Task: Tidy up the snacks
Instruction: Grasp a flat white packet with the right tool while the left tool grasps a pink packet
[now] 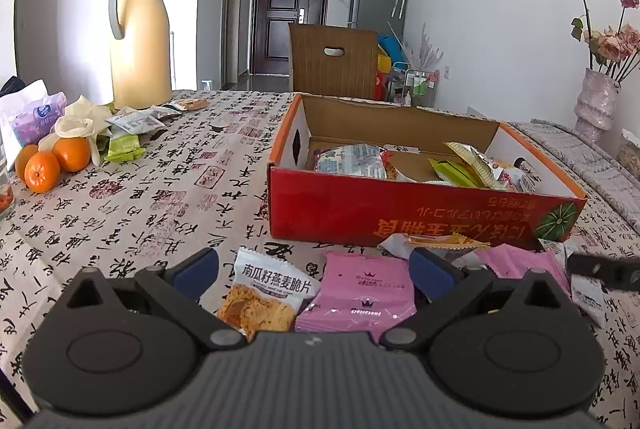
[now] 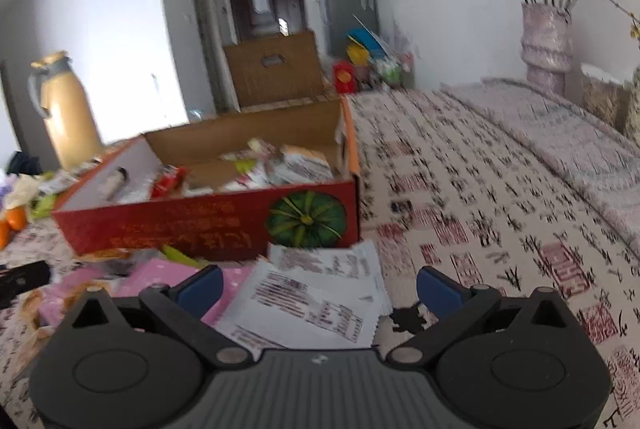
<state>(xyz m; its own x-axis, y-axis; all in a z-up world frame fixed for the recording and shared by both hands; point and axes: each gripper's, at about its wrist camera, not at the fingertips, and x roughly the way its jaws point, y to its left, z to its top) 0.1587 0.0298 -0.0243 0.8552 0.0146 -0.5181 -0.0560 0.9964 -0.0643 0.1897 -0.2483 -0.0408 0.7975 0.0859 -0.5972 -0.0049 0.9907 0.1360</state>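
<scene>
Open cloth surface left of red box; packets crowding its near wall; oranges and thermos blocking far left.

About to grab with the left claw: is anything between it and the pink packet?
Nothing visible. The left claw is open, and the pink packet lies exposed between its fingers, beside the oat crisp packet.
</scene>
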